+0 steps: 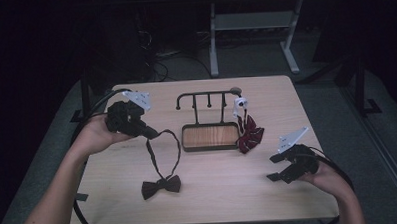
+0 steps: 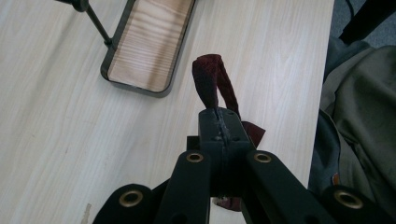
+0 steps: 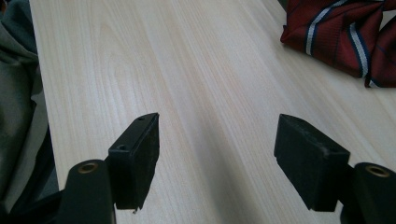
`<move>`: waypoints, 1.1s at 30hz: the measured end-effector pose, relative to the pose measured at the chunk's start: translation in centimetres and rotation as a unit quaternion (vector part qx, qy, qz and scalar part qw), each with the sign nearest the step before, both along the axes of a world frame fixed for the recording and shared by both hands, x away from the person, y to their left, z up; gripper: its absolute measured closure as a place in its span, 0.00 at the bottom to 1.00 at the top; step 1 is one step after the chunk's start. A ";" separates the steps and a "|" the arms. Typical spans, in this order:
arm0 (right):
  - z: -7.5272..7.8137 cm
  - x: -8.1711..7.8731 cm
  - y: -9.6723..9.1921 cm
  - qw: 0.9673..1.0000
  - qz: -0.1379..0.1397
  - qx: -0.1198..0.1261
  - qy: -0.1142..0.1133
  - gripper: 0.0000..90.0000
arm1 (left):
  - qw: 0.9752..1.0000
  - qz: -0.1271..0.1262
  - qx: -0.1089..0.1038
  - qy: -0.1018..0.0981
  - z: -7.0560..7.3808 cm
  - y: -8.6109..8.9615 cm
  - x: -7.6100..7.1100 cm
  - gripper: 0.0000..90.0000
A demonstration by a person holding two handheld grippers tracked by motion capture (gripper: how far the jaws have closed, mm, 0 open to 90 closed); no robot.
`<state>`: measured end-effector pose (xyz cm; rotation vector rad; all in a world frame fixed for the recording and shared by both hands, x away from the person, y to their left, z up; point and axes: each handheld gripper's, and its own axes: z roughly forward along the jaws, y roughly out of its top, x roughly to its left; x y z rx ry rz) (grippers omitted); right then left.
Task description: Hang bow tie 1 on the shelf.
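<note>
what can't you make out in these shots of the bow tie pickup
- Left gripper view: shut on the strap, but the gripper's own body hides the dark bow tie behind it.
- High view: the striped tie is too dim to tell how it hangs from the rack.
- Right gripper view: the striped tie is cut off by the top and right edges.

Wood-bottomed tray with hook rack mid-bench; striped red tie heaped just beside the tray.
</note>
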<state>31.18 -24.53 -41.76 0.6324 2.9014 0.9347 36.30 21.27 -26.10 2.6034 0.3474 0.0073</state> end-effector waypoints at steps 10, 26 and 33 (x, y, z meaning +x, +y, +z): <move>0.3 -0.2 -0.2 1.000 -0.008 0.003 0.003 0.34 | 1.000 -0.003 0.001 -0.007 0.9 -0.4 0.2 1.00; 0.3 -0.2 -0.4 1.000 -0.009 0.006 0.004 0.34 | 1.000 0.006 0.010 -0.012 2.1 -1.0 2.5 1.00; 0.3 -0.3 -0.4 1.000 -0.011 0.006 0.008 0.34 | 1.000 0.004 0.018 -0.013 2.5 -1.4 3.2 1.00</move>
